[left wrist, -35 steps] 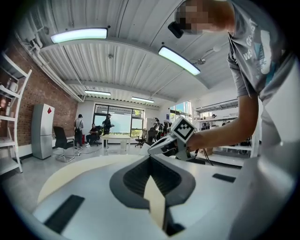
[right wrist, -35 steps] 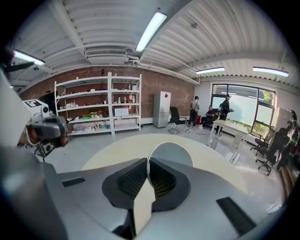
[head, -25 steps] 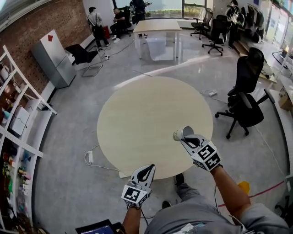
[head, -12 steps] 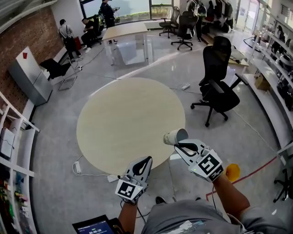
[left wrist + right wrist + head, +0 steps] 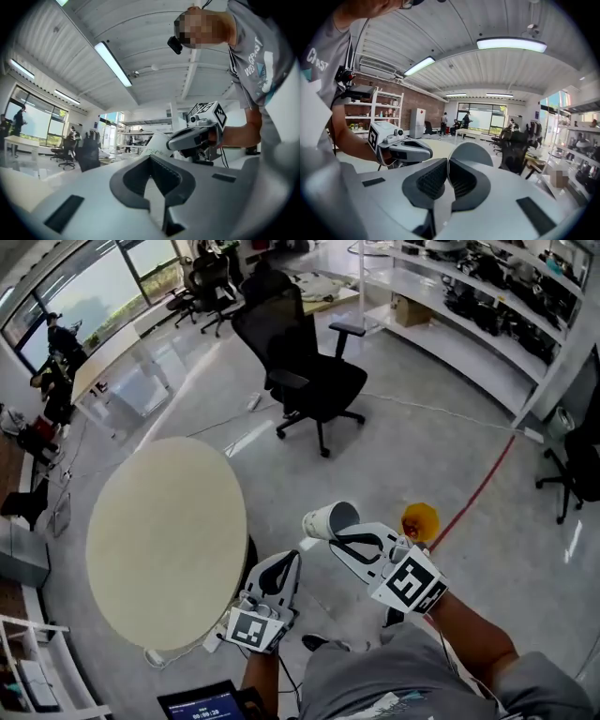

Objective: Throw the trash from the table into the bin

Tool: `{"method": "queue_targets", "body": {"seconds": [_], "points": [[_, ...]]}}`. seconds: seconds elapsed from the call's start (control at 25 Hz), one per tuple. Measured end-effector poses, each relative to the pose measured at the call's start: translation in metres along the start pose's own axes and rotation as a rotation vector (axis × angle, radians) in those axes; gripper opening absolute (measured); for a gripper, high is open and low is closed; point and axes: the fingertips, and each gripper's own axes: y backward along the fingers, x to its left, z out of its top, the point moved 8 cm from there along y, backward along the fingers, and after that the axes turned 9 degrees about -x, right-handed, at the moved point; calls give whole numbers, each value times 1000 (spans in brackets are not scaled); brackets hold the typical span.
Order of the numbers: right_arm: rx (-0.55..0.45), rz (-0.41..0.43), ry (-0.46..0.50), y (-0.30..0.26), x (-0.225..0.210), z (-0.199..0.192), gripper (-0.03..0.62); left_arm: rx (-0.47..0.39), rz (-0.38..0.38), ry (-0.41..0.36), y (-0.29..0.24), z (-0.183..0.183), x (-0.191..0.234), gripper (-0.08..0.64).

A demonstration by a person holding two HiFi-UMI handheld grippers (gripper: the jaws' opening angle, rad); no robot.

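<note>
Nearest to the camera, at the bottom edge of the head view, is the person's grey shirt, and beside it the corner of a dark tablet with a lit screen (image 5: 200, 705).

Just above it, the left gripper (image 5: 292, 557) is in the air over the edge of the round beige wooden table (image 5: 159, 540). Its jaws are clenched tip to tip and nothing is between them.

To its right, the right gripper (image 5: 336, 538) is held a little higher. Its jaws are clamped on the thin wall of a white paper cup (image 5: 328, 519). The cup lies on its side in the grip, and its open mouth faces up and to the right in the head view. It is in the air over the grey floor, past the table's right edge and apart from the table. In the right gripper view the cup's round shape (image 5: 474, 157) rises just behind the pressed pads.

Near the cup, a small round yellow thing (image 5: 419, 519) is on the floor; I cannot tell what it is. A red line (image 5: 478, 488) runs across the floor from there.

Farther away stands a black office chair on wheels (image 5: 305, 371). Behind it are white shelves (image 5: 469, 310) on the right and a long pale table (image 5: 122, 367) near the windows on the left.
</note>
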Motion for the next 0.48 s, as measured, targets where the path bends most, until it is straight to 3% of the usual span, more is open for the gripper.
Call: {"method": "queue_targets", "body": {"seconds": [0.12, 0.48], "points": [[32, -113, -58, 82, -56, -51, 25, 24, -129, 17, -90, -50, -55, 41], [114, -307, -161, 259, -148, -167, 25, 74, -357, 92, -264, -155, -194, 41]]}}
